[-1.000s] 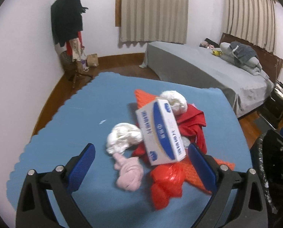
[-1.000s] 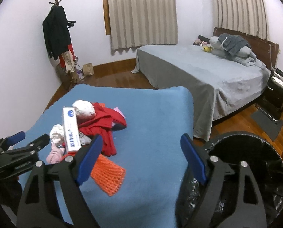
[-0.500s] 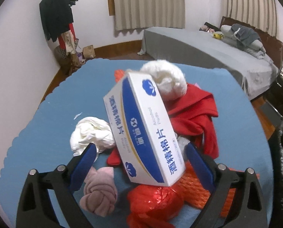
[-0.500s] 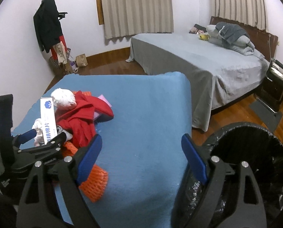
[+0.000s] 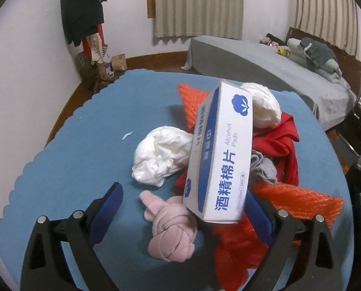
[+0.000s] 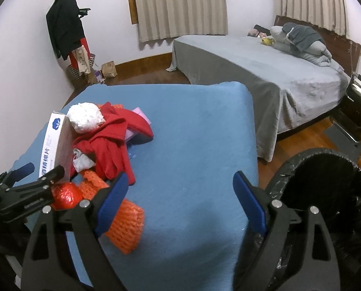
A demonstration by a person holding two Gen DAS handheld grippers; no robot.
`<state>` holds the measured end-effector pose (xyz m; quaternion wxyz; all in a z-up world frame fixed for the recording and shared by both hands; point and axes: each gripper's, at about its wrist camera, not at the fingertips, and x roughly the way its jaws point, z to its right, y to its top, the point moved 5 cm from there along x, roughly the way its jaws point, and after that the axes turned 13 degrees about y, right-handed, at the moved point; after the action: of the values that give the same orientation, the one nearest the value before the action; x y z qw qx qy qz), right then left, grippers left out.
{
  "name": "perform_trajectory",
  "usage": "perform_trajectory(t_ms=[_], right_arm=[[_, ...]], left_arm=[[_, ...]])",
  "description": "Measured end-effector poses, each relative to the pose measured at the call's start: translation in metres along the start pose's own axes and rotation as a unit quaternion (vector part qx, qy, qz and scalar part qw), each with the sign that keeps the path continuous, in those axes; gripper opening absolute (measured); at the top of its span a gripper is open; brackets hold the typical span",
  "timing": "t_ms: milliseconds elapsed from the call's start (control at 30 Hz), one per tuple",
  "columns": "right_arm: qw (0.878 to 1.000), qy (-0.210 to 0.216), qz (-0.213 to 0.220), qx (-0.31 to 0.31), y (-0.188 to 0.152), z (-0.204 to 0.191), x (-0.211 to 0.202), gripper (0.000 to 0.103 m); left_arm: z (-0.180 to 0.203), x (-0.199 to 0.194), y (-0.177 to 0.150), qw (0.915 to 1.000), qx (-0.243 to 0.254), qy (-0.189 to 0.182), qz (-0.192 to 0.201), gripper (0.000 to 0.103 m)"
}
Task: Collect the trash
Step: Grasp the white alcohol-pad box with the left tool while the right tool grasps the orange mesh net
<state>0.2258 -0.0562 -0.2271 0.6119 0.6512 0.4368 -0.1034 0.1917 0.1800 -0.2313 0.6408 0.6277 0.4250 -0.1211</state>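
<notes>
Alcohol pads box (image 5: 219,160), propped tilted among trash on the blue table (image 5: 78,160), is bracketed by the spread, ungripping left gripper (image 5: 180,208). Only the right view shows the lined bin (image 6: 326,194); right gripper (image 6: 180,194) gapes, empty.

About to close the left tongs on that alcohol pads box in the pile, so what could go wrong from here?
1. The alcohol pads box stands tilted, leaning on the pile; it sits hard by one pad of the open left tongs, so closing may tip it.
2. The pink knotted cloth and red crinkly wrapper lie between the pads and may get caught too.
3. The black-lined bin sits past the blue cover's edge, so a loose grip could drop the box.
</notes>
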Motion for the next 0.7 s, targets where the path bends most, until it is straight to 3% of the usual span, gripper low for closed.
perform_trajectory(t_ms=[100, 333, 600, 700], right_arm=[[1.000, 0.003, -0.003, -0.003, -0.001, -0.002, 0.002, 0.085], [1.000, 0.012, -0.011, -0.009, -0.003, -0.008, 0.009, 0.083], [0.997, 0.039, -0.060, -0.031, -0.026, -0.030, 0.040, 0.072], [0.994, 0.053, -0.084, -0.036, -0.035, -0.035, 0.051, 0.062]], left_arm=[[0.001, 0.000, 0.002, 0.9999, 0.006, -0.007, 0.010, 0.085], [0.008, 0.005, 0.016, 0.9977, -0.001, -0.064, 0.019, 0.039], [0.006, -0.012, 0.019, 0.9950, -0.003, -0.090, 0.042, 0.034], [0.003, -0.018, 0.020, 0.9944, -0.007, -0.096, 0.042, 0.034]])
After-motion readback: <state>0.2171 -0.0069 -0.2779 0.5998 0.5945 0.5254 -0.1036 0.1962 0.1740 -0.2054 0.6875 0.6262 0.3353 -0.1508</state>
